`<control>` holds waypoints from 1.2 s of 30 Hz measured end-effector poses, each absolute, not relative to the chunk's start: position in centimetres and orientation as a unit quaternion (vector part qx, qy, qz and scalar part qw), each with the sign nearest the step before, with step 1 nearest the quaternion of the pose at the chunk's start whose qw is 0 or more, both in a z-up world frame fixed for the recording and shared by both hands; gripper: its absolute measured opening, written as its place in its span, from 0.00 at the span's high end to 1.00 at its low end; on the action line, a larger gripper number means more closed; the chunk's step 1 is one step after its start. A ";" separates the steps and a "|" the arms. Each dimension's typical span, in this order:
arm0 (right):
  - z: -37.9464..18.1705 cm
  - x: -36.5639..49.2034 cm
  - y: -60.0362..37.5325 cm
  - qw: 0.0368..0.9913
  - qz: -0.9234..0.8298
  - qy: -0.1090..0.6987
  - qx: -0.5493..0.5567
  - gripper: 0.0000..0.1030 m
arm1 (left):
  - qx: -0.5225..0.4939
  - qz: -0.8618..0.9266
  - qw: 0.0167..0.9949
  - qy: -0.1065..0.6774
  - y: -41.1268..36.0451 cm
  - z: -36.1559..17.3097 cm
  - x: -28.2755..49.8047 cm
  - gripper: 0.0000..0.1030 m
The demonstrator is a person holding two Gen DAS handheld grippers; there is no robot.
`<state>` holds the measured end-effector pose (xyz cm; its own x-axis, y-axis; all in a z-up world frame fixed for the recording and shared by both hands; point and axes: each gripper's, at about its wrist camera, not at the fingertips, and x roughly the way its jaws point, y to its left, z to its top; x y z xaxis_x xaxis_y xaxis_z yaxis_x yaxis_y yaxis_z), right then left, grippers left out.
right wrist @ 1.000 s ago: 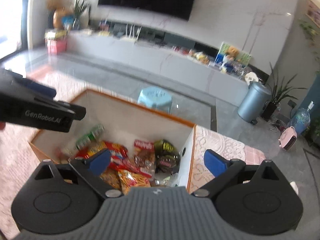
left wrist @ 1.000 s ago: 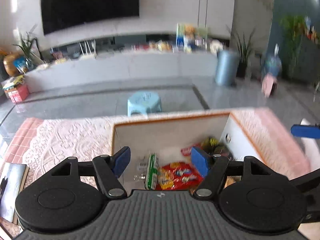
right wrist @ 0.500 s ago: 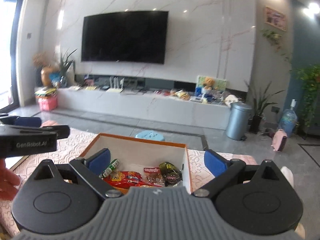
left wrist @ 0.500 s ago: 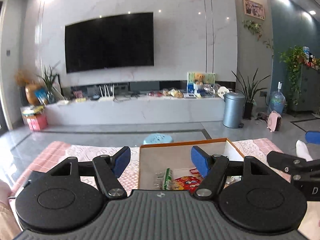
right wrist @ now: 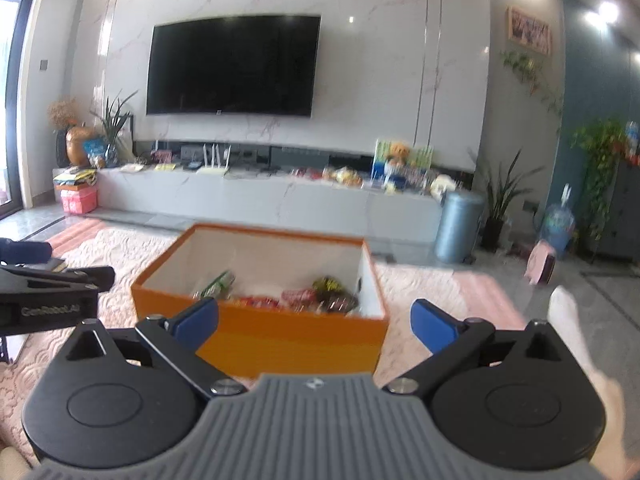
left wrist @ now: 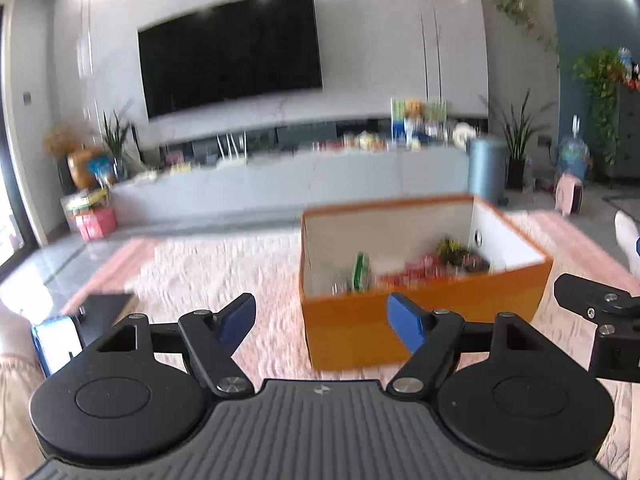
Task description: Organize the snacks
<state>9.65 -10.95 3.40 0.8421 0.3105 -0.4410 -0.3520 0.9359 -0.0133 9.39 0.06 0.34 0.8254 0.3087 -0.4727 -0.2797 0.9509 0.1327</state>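
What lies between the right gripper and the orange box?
Nothing but bare pink cloth: the right wrist view shows the right gripper, open and empty, just short of the orange box, with no object between.

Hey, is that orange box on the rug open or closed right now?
Open: the box has no lid, and snack packets show inside against its white walls.

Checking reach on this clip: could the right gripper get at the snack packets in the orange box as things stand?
Probably yes. The orange box has no lid, the snack packets lie exposed inside, and the right gripper is open and empty in front of it. Only the box's near wall stands between, so it would have to go over it.
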 end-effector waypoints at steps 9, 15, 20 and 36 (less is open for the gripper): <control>-0.1 12.3 -10.3 0.942 0.166 0.289 -0.036 0.04 | 0.029 0.154 0.937 0.313 0.2 -3.1 9.7 0.15; -1.4 13.1 -10.2 0.937 0.164 0.306 -0.036 0.04 | 0.022 0.150 0.931 0.332 0.3 -3.9 9.5 0.15; -1.5 13.1 -10.3 0.937 0.162 0.309 -0.034 0.04 | 0.027 0.153 0.929 0.336 0.1 -3.7 9.4 0.15; -0.9 12.6 -10.6 0.938 0.168 0.301 -0.032 0.04 | 0.031 0.151 0.929 0.336 0.1 -2.9 9.3 0.15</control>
